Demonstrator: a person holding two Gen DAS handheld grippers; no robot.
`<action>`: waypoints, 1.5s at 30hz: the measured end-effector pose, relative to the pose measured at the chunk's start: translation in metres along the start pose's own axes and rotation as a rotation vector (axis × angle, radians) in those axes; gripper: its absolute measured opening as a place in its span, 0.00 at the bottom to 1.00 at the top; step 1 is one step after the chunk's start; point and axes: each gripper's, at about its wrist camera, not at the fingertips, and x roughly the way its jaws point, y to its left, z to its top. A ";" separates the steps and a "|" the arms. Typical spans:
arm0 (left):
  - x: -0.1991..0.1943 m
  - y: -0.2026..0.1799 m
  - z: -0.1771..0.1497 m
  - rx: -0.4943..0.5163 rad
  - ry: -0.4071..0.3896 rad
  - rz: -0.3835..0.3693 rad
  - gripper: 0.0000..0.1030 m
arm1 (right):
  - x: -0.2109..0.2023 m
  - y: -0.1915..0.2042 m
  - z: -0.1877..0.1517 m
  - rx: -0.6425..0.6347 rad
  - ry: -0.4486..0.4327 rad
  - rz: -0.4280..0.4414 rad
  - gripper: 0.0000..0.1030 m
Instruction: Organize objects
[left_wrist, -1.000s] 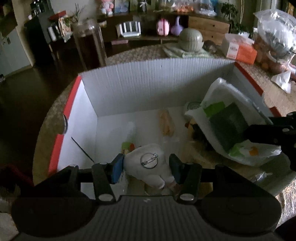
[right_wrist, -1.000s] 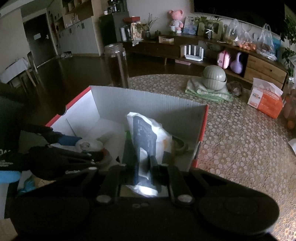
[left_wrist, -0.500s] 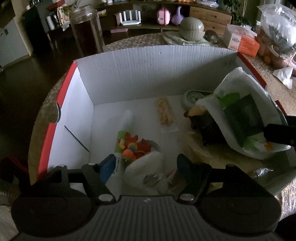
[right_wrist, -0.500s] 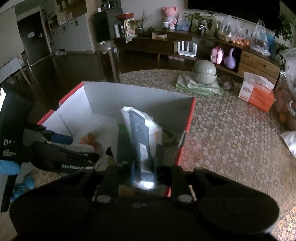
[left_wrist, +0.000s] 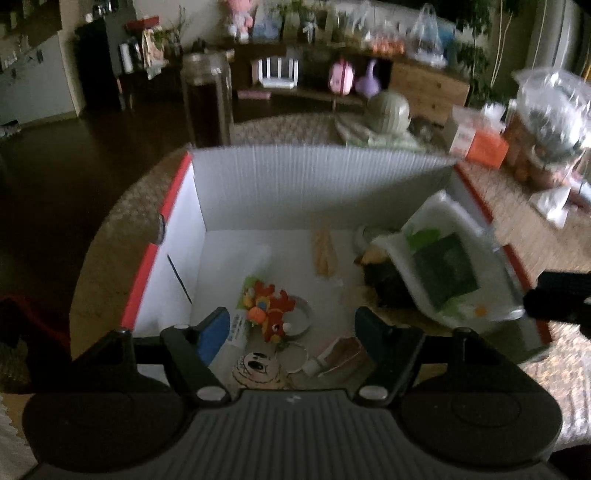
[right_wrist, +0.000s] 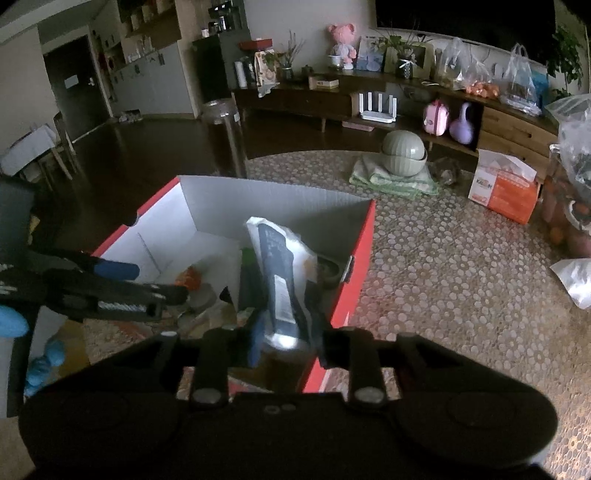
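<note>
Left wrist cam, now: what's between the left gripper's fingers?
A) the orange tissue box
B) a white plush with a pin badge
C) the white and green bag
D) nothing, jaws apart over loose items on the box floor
D: the left gripper has just been opening and stands open with nothing between its fingers; the cartoon-face badge and red toy lie below in the box.
</note>
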 end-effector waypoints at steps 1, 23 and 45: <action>-0.006 0.001 0.000 -0.006 -0.010 -0.012 0.72 | -0.002 0.000 -0.001 0.000 -0.002 0.007 0.28; -0.107 -0.023 -0.044 -0.027 -0.277 -0.067 0.81 | -0.067 0.013 -0.030 -0.048 -0.162 0.105 0.55; -0.123 -0.043 -0.084 -0.044 -0.294 0.037 1.00 | -0.099 0.012 -0.065 -0.017 -0.287 0.137 1.00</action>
